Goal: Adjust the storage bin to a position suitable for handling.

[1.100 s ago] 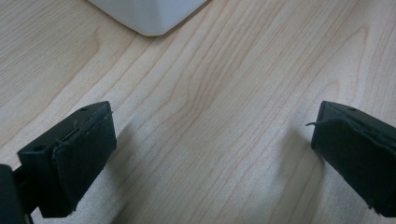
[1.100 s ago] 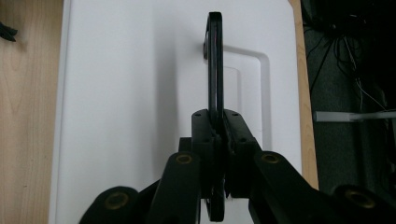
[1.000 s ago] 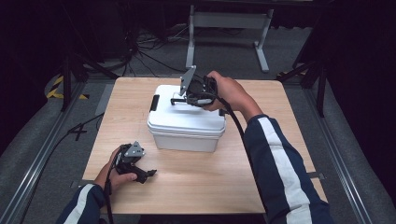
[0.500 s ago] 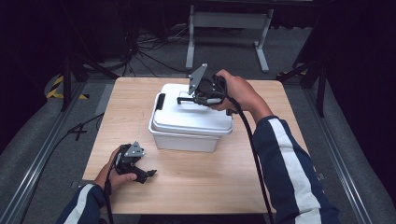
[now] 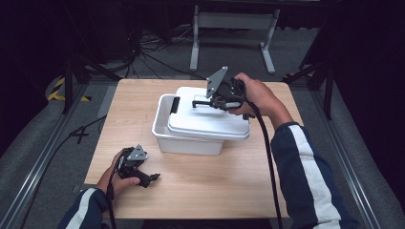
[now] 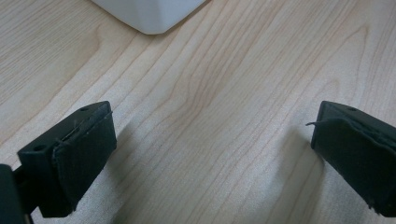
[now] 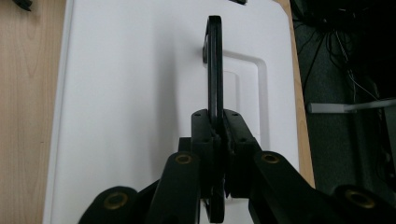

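The counter point(image 5: 200, 191) was a light wood top. A white bin point(image 5: 188, 140) stood directly on it toward the far edge, near centre. The left gripper point(image 5: 152, 179) rested near the front left corner.

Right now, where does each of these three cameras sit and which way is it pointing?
High view: above the person's side, looking forward and down on the wooden table; both forearms, the left gripper and right gripper show.
Left gripper view: rides the left gripper, looking low across the tabletop; its open jaws and the white bin corner.
Right gripper view: rides the right gripper, looking down on the lid; jaws shut on the black handle.
All three share the white box.
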Available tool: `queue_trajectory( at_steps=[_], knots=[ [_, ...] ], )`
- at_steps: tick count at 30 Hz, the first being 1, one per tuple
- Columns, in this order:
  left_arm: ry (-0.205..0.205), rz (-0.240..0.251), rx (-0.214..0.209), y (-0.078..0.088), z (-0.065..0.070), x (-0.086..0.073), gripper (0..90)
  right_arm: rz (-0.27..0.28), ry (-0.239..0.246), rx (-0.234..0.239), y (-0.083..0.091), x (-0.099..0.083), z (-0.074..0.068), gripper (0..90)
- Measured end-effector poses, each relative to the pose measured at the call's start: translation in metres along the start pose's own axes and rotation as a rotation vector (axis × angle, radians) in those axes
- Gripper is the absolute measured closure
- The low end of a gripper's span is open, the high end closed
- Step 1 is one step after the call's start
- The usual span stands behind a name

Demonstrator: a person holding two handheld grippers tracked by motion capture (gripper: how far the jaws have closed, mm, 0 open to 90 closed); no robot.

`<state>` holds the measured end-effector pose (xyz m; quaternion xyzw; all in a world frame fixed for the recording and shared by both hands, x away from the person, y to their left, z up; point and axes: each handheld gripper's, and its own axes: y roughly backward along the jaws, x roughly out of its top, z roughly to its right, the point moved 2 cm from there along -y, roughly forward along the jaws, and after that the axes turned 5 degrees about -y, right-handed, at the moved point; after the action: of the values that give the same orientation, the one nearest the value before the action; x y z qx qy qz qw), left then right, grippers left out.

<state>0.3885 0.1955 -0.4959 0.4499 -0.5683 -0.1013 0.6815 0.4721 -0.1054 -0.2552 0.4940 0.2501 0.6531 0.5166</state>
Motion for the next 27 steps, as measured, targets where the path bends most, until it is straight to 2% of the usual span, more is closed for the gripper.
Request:
queue_trajectory(
  at_steps=[4, 5, 6, 11, 12, 17, 27],
  knots=[
    [0.002, 0.0, -0.001, 0.0, 0.0, 0.0, 0.5, 0.003, -0.008, -0.011, 0.006, -0.008, 0.0, 84.7],
    [0.001, 0.0, -0.001, 0.0, 0.0, 0.0, 0.5, 0.013, 0.01, -0.015, 0.006, -0.009, 0.001, 84.7],
    [0.002, 0.0, -0.001, 0.0, 0.0, 0.0, 0.5, 0.0, -0.014, -0.016, 0.008, -0.011, 0.0, 84.7],
    [0.005, -0.002, 0.0, 0.0, 0.0, 0.0, 0.5, 0.003, -0.009, -0.019, 0.012, -0.02, 0.0, 84.7],
    [0.007, 0.006, 0.004, -0.001, 0.001, 0.0, 0.5, -0.002, -0.024, -0.022, 0.014, -0.023, -0.001, 84.7],
    [0.006, 0.007, 0.005, -0.001, 0.001, 0.0, 0.5, 0.003, -0.019, -0.019, 0.018, -0.033, 0.001, 84.7],
    [0.006, 0.004, 0.004, 0.0, 0.001, 0.0, 0.5, 0.016, -0.049, -0.036, 0.028, -0.052, 0.005, 84.7]
  ],
)
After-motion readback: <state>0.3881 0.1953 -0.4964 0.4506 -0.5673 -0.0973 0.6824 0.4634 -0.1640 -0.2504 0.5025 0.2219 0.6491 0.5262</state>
